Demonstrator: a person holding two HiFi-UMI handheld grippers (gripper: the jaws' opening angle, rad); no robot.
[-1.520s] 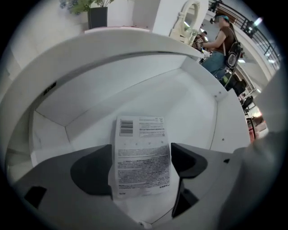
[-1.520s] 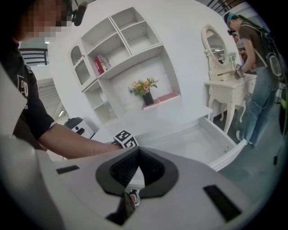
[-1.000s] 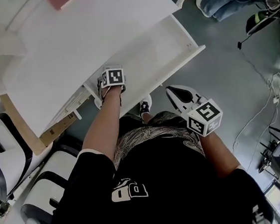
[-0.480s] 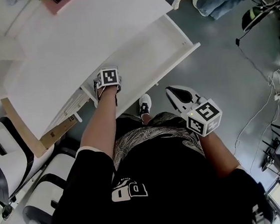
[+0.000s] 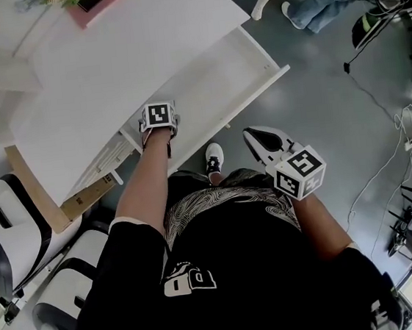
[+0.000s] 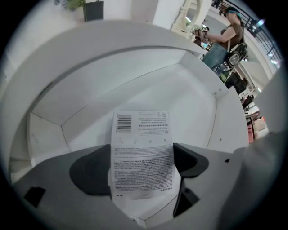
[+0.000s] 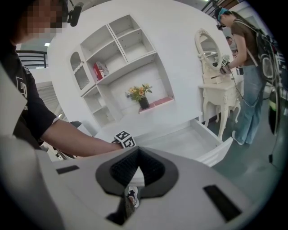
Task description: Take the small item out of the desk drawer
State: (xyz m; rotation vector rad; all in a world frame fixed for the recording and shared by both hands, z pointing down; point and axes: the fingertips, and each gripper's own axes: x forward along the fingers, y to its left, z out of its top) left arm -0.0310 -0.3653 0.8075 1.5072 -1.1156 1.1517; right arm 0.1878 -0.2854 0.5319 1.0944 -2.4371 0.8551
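Your left claw [image 6: 143, 168] looks like matt grey plastic. The printed paper slip [image 6: 141, 148] it pinches is thin and slightly creased. The drawer [image 6: 198, 112] is smooth, white-painted, faintly satin. On your right claw [image 7: 133, 175] the pads [image 7: 120, 170] are black and ribbed.

A white bench [image 5: 126, 51] is standing on a smooth grey floor [image 5: 318, 111]. Behind the bench, a tall white shelf unit [image 7: 121, 49] is filling the wall, and a red book [image 7: 100, 70] is leaning in one of its boxes. A pot of flowers [image 7: 140, 93] is sitting on a pink mat [image 7: 155, 103] at the back of the bench. Right of the bench, a white dressing table [image 7: 220, 96] with an oval mirror [image 7: 208, 45] is standing, and a person in jeans [image 7: 245, 67] is standing beside it. Left of the bench, a white and black chair [image 5: 2, 221] is waiting, and a brown board [image 5: 35, 191] is leaning between the two. Thin cables [image 5: 383, 162] are lying on the floor, well away from the bench.
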